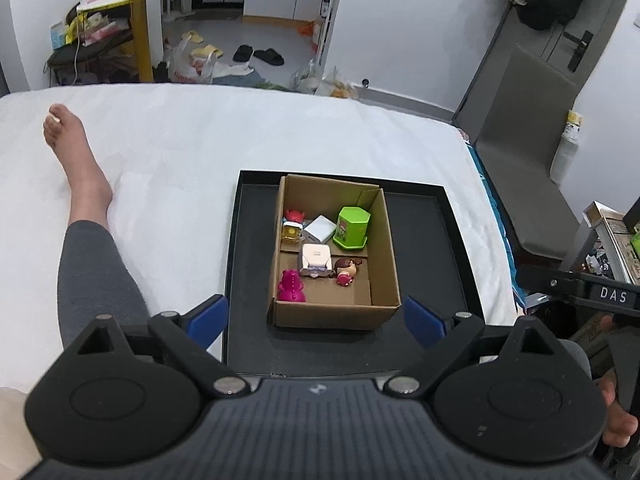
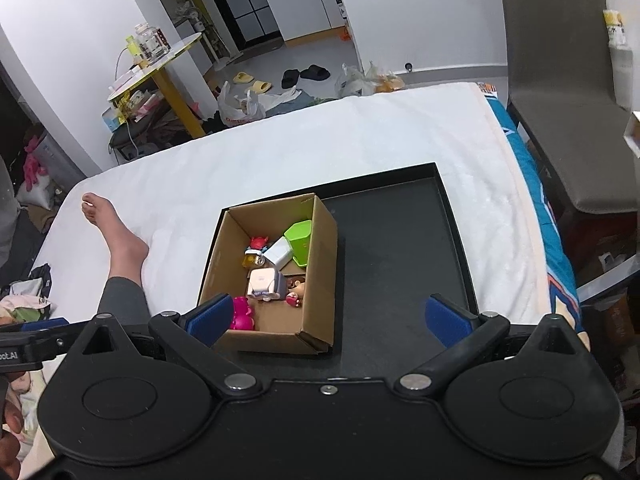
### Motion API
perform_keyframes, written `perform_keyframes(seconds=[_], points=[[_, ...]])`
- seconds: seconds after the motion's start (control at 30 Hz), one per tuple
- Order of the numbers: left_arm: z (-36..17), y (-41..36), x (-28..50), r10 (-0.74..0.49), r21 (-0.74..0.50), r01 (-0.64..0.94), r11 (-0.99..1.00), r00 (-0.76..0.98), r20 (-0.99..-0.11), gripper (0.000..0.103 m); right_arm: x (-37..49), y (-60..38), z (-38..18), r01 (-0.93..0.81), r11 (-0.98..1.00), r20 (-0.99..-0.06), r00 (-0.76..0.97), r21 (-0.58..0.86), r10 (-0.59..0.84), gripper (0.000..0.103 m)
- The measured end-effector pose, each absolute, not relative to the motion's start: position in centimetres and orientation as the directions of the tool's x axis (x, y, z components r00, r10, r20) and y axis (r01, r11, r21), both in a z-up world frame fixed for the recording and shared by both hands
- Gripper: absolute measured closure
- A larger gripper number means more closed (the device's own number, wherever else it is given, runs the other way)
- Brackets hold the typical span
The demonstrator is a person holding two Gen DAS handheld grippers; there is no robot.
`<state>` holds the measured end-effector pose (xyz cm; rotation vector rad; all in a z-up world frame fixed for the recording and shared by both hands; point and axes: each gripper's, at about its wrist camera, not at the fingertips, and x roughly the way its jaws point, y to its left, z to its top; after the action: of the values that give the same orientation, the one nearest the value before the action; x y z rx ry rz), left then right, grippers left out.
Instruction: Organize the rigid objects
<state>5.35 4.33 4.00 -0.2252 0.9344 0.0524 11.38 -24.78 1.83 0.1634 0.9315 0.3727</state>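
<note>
The cardboard box (image 1: 334,256) lay ahead and below both empty, wide-open grippers, centred before the left gripper (image 1: 316,320), left of the right gripper (image 2: 330,318).

Left tool (image 1: 316,320) gapes wide above a cardboard box (image 1: 384,248) of small toys on a black tray (image 1: 452,248), on a white bed (image 1: 180,152).

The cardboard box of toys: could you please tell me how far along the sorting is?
Looks nearly done: the toys, green tub included, sit inside the box on the black tray. Both grippers, left and right, are empty, jaws open. Nothing loose shows on the tray.
</note>
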Motion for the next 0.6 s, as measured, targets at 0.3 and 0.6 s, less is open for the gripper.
perform_keyframes(seconds=[0.3,0.6], points=[[3.5,3.9,3.4,-0.078,-0.208,-0.149,0.967,0.602,-0.795,0.008,9.2,-25.2,2.3,-0.256,0.926,-0.743,0.554,0.277,0.376,0.0],[2.6,3.6,1.4,-0.04,-0.179,-0.172,0.969,0.605,-0.795,0.008,7.5,-25.6,1.7,-0.266,0.923,-0.741,0.551,0.279,0.383,0.0]])
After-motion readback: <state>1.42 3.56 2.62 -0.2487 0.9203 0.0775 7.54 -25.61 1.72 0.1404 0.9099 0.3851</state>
